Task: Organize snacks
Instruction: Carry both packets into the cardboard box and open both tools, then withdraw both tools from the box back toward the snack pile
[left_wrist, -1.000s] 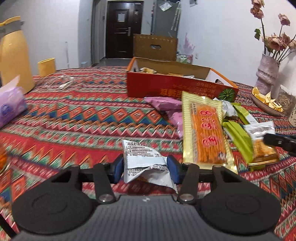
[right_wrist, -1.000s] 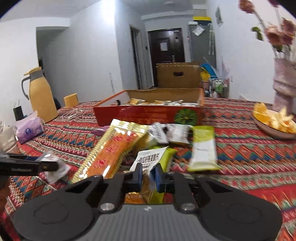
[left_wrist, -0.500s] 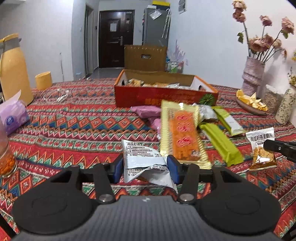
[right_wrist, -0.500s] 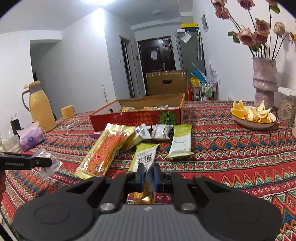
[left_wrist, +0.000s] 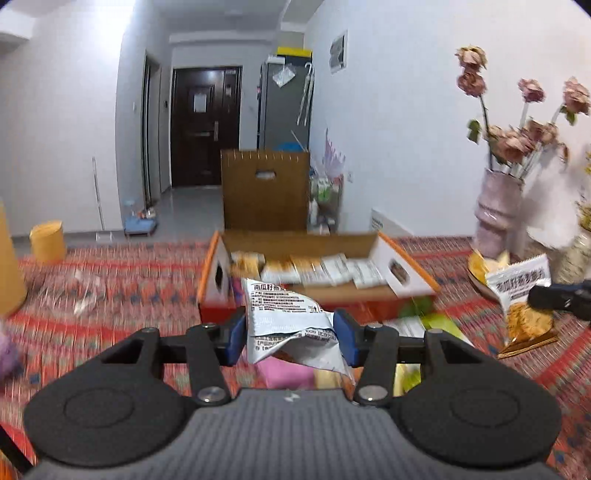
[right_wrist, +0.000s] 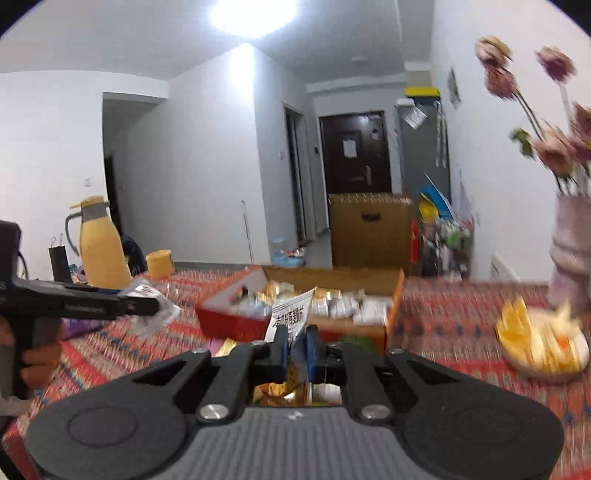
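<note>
My left gripper is shut on a crumpled white snack packet and holds it in the air, just short of the open red and orange snack box. My right gripper is shut on a white and gold snack packet, also raised in front of the snack box. That packet shows at the right of the left wrist view. The left gripper shows at the left of the right wrist view. The box holds several packets.
A patterned red cloth covers the table. A vase of dried roses and a plate of orange slices stand at the right. A yellow jug and yellow cup stand at the left. Loose snacks lie below the grippers.
Both grippers have risen from the table with their packets and moved forward to the snack box, which now fills the middle of both views.
</note>
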